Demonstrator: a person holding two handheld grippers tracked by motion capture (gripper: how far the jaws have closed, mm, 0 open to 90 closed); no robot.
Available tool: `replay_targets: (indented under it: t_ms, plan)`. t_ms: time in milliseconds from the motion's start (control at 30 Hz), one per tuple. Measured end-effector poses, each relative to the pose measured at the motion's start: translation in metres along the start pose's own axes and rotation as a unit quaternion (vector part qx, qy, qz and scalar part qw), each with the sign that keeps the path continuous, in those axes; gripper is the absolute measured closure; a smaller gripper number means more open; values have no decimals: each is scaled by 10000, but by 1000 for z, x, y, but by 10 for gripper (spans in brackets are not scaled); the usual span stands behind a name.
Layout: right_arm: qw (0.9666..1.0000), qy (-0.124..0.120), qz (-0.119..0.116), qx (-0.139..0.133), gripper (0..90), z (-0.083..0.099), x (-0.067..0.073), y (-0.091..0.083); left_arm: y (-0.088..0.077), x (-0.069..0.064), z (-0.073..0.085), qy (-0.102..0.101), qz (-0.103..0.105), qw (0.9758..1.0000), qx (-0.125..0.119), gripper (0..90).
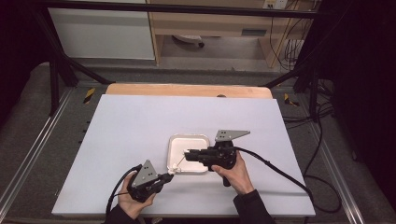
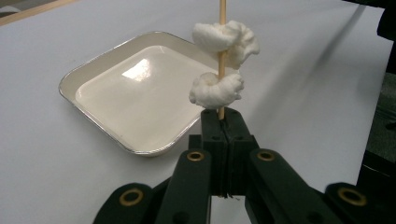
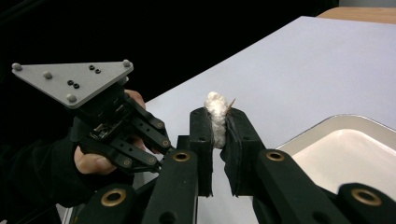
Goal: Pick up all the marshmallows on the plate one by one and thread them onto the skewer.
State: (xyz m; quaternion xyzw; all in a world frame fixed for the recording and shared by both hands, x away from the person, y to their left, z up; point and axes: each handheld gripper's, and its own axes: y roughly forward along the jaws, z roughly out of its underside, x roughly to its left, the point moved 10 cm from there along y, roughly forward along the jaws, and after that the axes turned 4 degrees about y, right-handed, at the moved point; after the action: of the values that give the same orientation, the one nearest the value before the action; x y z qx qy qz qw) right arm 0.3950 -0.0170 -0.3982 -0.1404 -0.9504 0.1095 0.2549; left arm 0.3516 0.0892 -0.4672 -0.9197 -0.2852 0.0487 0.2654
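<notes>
A thin wooden skewer (image 2: 222,14) stands up from my left gripper (image 2: 222,117), whose jaws are shut on its lower end. Two puffy white pieces (image 2: 215,88) are threaded on it, one above the other. My right gripper (image 3: 217,119) is shut on a third white piece (image 3: 215,103), with the skewer's pointed tip (image 3: 231,101) poking out just beside it. In the high view the left gripper (image 1: 171,171) and the right gripper (image 1: 187,153) face each other over the near left part of a white square tray (image 1: 201,139), with the skewer slanting between them.
The tray (image 2: 93,77) holds nothing and lies on a white sheet (image 1: 140,121) covering the table. A wooden strip (image 1: 187,89) runs along the sheet's far edge. Cables trail from both grippers, the right one's cable (image 1: 280,172) towards the sheet's right edge.
</notes>
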Motion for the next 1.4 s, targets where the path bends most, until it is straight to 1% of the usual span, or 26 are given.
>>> replay_targets:
  t_ms: [33, 167, 233, 433, 467, 500, 533, 567, 600, 633, 667, 733, 800, 867, 933, 1000, 1067, 1100, 1200, 1300, 1333, 1400]
  plan:
    - [10000, -12, -3, 19, 825, 1, 0, 0, 0, 0, 0, 5, -27, 10000, 0, 890]
    - [10000, -6, -5, 56, 825, 3, -1, 1, 1, -1, 0, 8, 30, 10000, 13, 890]
    - [10000, -12, -23, 61, 825, 3, 0, 2, 0, 0, 0, -13, 4, 10000, -12, 890]
    - [9999, -13, -27, 109, 825, 6, 0, 4, 1, -1, 0, -3, 39, 10000, 8, 890]
    - [9999, -2, -44, 148, 825, 8, 0, 5, 0, -1, -2, -22, 70, 9999, -76, 890]
    - [9995, 5, -85, 295, 825, 12, 0, 7, -2, -3, -9, -77, 135, 9996, -226, 891]
    - [9983, -19, -125, 564, 824, 23, 1, 13, -2, -1, -12, 125, -114, 9998, -91, 890]
    - [9986, -63, -113, 520, 825, 27, 1, 18, -1, 0, -11, 200, -188, 9996, -70, 891]
    - [9989, -45, -188, 417, 824, 26, 2, 19, -1, 0, -10, 12, -63, 9999, -141, 891]
    - [9990, -44, -217, 380, 823, 25, 3, 20, 0, 0, -9, -47, -38, 9999, -126, 891]
    - [9990, -78, -173, 405, 822, 25, 2, 20, 0, 1, -9, -29, -56, 9999, -102, 891]
    - [9991, -52, -165, 375, 815, 24, 1, 20, -1, 1, -10, -10, -48, 9999, -135, 891]
    - [9993, -65, -129, 337, 802, 22, 3, 18, -1, 1, -10, -35, -27, 9999, -145, 891]
    - [9994, -88, -45, 335, 780, 21, 2, 16, 0, 2, -8, -59, -58, 9999, -106, 891]
    - [9996, -132, 73, 243, 739, 18, 0, 14, 0, 4, -7, -131, -53, 9999, -91, 890]
    - [9994, -185, 189, 203, 649, 15, -1, 11, -1, 7, -6, -217, -39, 9997, -102, 890]
    - [9985, -332, 390, 181, 581, 12, -5, 7, -1, 10, -6, -289, -51, 9995, -77, 889]
    - [9978, -401, 504, 144, 525, 10, -8, 4, -1, 10, -5, -327, -55, 9994, -71, 890]
    - [9949, -528, 849, 125, 407, 10, -19, -3, -1, 12, -4, -393, -73, 9992, -25, 889]
    - [9918, -535, 1159, 85, 286, 12, -32, -12, 0, 14, -3, -449, -60, 9990, 0, 889]
    - [9906, -552, 1251, 93, 248, 14, -36, -15, 0, 15, -3, -452, -87, 9989, 21, 889]
    - [9873, -581, 1468, 179, 180, 19, -45, -22, 0, 16, -1, -518, -75, 9986, 57, 889]
